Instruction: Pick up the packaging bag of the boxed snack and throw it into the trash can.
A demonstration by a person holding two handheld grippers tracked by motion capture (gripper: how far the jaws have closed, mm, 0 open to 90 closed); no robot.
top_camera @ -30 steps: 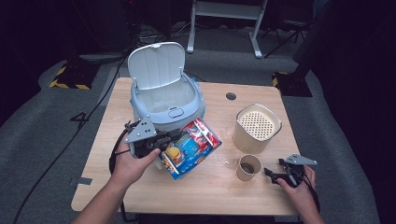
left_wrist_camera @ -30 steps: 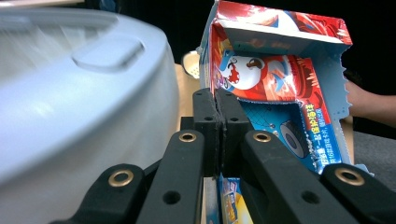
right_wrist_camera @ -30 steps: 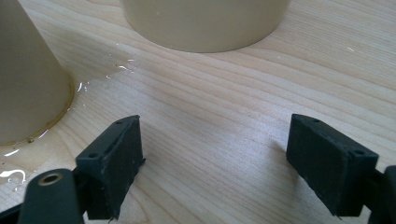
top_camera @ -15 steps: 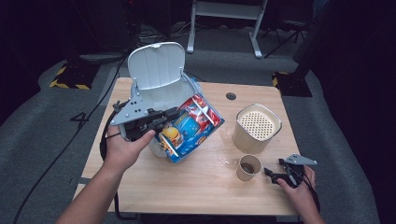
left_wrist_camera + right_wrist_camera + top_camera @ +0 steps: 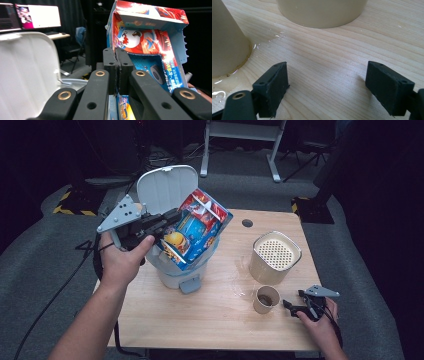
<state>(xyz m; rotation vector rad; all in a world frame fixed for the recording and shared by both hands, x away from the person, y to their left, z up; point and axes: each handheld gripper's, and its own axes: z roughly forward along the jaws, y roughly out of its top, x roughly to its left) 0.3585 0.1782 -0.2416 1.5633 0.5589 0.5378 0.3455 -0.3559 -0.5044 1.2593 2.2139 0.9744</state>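
wooden table [image 5: 210,320], left gripper [image 5: 172,217] clamped on carton [image 5: 192,232], right gripper [image 5: 292,309] jaws apart.

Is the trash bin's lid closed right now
No, the white lid of the trash bin stands open and upright behind the colourful carton that the left gripper holds over the bin.

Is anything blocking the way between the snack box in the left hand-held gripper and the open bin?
Nothing visible does. The left hand-held gripper is shut on the snack box, which hangs tilted right over the bin. The bin lid stands swung back behind it, leaving the mouth uncovered.
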